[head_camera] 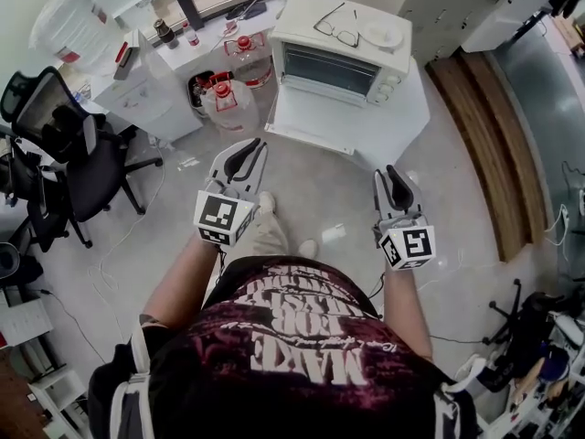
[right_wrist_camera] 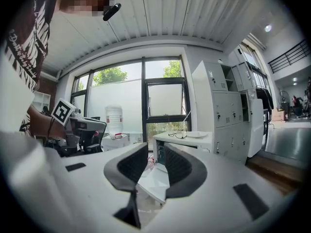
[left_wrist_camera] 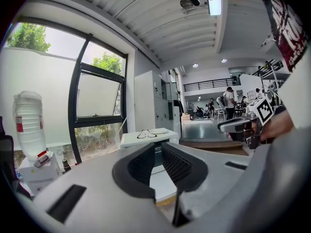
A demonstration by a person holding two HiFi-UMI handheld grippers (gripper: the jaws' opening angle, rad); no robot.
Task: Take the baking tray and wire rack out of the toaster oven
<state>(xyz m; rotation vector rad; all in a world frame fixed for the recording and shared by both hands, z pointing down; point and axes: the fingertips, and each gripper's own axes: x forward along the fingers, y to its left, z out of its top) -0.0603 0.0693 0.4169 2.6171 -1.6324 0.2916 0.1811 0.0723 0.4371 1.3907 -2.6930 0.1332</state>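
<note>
A white toaster oven [head_camera: 343,62] stands on a low white table [head_camera: 347,126] ahead of me; its glass door faces me and looks closed. I cannot make out the baking tray or the wire rack behind the glass. My left gripper [head_camera: 252,147] and right gripper [head_camera: 391,174] are held out over the floor, short of the table, both pointing at the oven. Each is open with nothing between its jaws. In the left gripper view the oven [left_wrist_camera: 146,141] shows beyond the left gripper [left_wrist_camera: 156,163]. In the right gripper view the oven [right_wrist_camera: 181,141] shows past the right gripper [right_wrist_camera: 156,165].
Eyeglasses [head_camera: 340,30] and a small plate [head_camera: 381,35] lie on the oven's top. Water jugs [head_camera: 222,101] stand on the floor left of the table, beside a white cabinet [head_camera: 146,94]. A black office chair [head_camera: 64,149] is at the left, a wooden step [head_camera: 484,144] at the right.
</note>
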